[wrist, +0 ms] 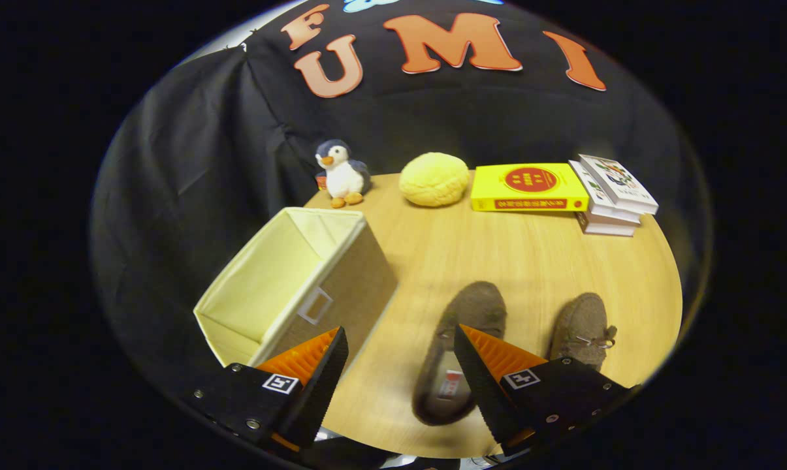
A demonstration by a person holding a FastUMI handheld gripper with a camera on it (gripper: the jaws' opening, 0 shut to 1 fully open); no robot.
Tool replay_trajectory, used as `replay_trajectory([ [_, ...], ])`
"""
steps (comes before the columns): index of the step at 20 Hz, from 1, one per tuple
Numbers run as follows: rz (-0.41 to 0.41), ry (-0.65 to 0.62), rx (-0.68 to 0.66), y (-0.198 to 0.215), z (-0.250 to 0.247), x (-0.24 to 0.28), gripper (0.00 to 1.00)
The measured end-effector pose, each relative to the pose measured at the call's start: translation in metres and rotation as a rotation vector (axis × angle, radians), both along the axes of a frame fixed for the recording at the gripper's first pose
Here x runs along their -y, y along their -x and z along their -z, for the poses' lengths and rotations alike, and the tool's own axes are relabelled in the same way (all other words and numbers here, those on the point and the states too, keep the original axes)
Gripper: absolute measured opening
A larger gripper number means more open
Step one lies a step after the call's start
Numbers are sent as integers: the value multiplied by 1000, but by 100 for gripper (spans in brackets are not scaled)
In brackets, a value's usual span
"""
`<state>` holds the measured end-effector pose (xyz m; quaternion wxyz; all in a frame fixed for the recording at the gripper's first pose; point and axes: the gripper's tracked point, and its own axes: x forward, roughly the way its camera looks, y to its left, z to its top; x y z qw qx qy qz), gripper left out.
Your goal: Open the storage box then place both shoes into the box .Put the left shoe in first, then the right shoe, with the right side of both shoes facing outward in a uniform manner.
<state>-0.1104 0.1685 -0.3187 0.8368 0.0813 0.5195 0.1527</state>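
Right, claw first. My gripper (401,349) hangs above the wooden table (497,261) with its fingers spread wide and nothing between them but bare tabletop. The right finger overlaps the heel side of the nearer shoe (462,346) in this view; I can't tell whether it touches or just floats above it.

That nearer shoe is a brown fuzzy slipper lying just ahead of the right finger, opening up, toe pointing away from me, long axis running roughly along the line of the fingers. The second shoe (581,328), same make with a small bow, lies beside it further right, near but apart, also toe away.

Storage box (289,287): fabric, pale lining, already open-topped, sitting just ahead of the left finger and tilted so its mouth faces me. So the box is left, shoes right, claw between.

My read: box step done, no shoe in yet. The grasp turns on shifting right and squaring the jaws across the slipper's narrow width, not along its length.

Beyond, at the table's back edge: plush penguin (341,173), yellow round cushion (434,179), yellow book (528,187), stacked books (612,196).
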Motion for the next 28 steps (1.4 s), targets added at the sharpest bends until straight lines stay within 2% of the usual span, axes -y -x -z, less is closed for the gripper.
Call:
replay_trajectory([
  [7,27,115,-87,27,55,47,95],
  [9,30,157,-107,27,72,55,91],
  [13,49,207,-122,15,97,62,73],
  [16,91,210,-138,5,111,63,51],
  [17,107,195,-149,2,114,62,47],
  [18,129,173,-160,2,118,59,36],
  [20,171,144,-181,1,119,57,23],
  [25,277,41,-247,0,107,50,8],
  [28,273,12,-211,-8,77,40,6],
])
